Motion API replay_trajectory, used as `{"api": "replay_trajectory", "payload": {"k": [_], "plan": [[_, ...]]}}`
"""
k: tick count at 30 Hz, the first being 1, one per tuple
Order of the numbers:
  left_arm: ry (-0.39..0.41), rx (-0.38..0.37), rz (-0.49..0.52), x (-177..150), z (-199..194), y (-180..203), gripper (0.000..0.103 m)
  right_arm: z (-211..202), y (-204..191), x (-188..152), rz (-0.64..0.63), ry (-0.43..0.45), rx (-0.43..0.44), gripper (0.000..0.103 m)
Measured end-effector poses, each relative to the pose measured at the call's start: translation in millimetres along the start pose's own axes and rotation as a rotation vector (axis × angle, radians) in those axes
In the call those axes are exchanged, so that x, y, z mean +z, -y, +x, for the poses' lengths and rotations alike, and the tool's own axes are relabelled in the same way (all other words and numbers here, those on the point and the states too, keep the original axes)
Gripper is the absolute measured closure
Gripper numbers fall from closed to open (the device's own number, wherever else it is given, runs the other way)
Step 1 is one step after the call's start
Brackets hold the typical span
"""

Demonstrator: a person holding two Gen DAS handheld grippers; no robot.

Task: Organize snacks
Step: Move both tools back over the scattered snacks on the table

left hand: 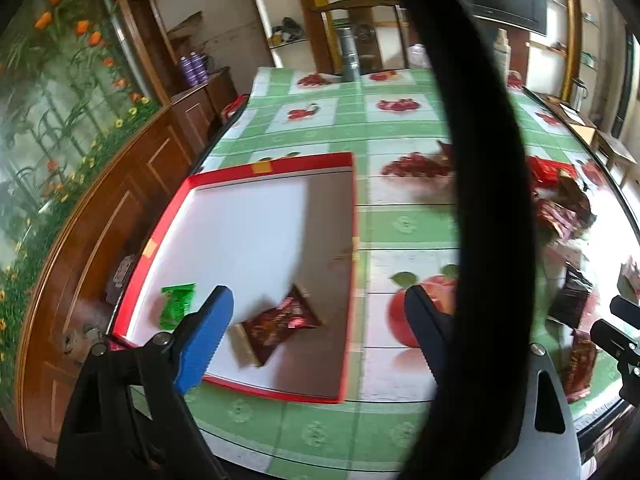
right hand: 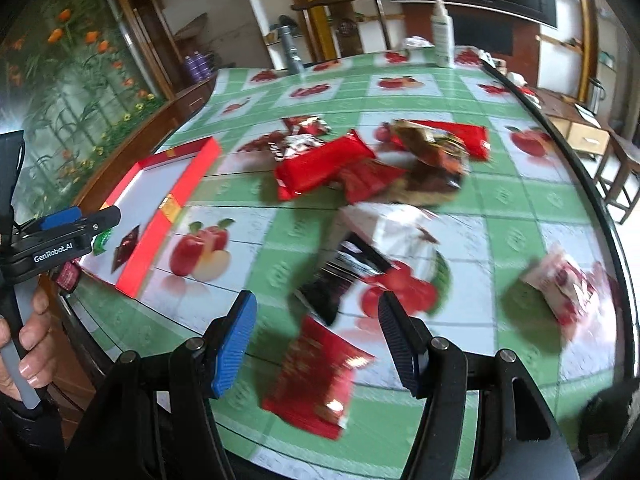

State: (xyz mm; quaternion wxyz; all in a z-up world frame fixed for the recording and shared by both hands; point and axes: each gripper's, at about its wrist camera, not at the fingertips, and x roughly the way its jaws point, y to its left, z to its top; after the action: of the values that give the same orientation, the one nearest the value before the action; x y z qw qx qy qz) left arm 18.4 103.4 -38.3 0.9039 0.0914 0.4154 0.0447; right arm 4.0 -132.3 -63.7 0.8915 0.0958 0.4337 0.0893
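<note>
- Lying in the red tray point(left hand: 352, 216) near its front edge are two snacks: a dark red packet point(left hand: 280, 326) and a small green packet point(left hand: 176, 304), a little apart.
- The rest of the snacks sit loose on the table point(right hand: 500, 236), well apart from the tray: a heap of red wrappers point(right hand: 324, 166), a dark packet point(right hand: 340, 280), a flat red packet point(right hand: 316, 376) and a pale pouch point(right hand: 560, 284) off to the side.
- The left tongs point(left hand: 320, 320) hang wide open above the tray's front edge, gripping nothing.
- The right tongs point(right hand: 316, 332) stand about half open over the flat red packet, nothing pinched between them.
- That flat packet lies tight on the cloth, so I reckon the pads could slide off it or snag the tablecloth.
- A black cable point(left hand: 480, 160) loops across the left view; it might drag snacks about.
</note>
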Motion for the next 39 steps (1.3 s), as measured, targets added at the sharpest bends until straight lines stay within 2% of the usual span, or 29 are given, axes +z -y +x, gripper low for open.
{"api": "replay_trajectory", "payload": {"k": [7,15,19,31,36,38,39], "plan": [[-0.014,-0.036,0.03,2,-1,20,0.015,-11,30,-14,0.069,-0.006,-0.044,0.04],[-0.049,-0.089,0.059,-4,3,45,0.015,-17,45,-26,0.093,-0.015,-0.061,0.04],[-0.073,-0.139,0.088,-11,2,64,0.015,-17,52,-28,0.107,-0.02,-0.069,0.04],[-0.167,-0.386,0.28,-42,-10,159,0.015,-32,85,-23,0.179,0.038,-0.126,0.039],[-0.187,-0.411,0.33,-51,-9,182,0.015,-34,100,-14,0.203,0.05,-0.138,0.039],[-0.198,-0.415,0.336,-52,-6,188,0.015,-37,105,-9,0.202,0.065,-0.164,0.032],[-0.203,-0.417,0.34,-52,-5,190,0.015,-37,108,-5,0.2,0.063,-0.164,0.032]]}}
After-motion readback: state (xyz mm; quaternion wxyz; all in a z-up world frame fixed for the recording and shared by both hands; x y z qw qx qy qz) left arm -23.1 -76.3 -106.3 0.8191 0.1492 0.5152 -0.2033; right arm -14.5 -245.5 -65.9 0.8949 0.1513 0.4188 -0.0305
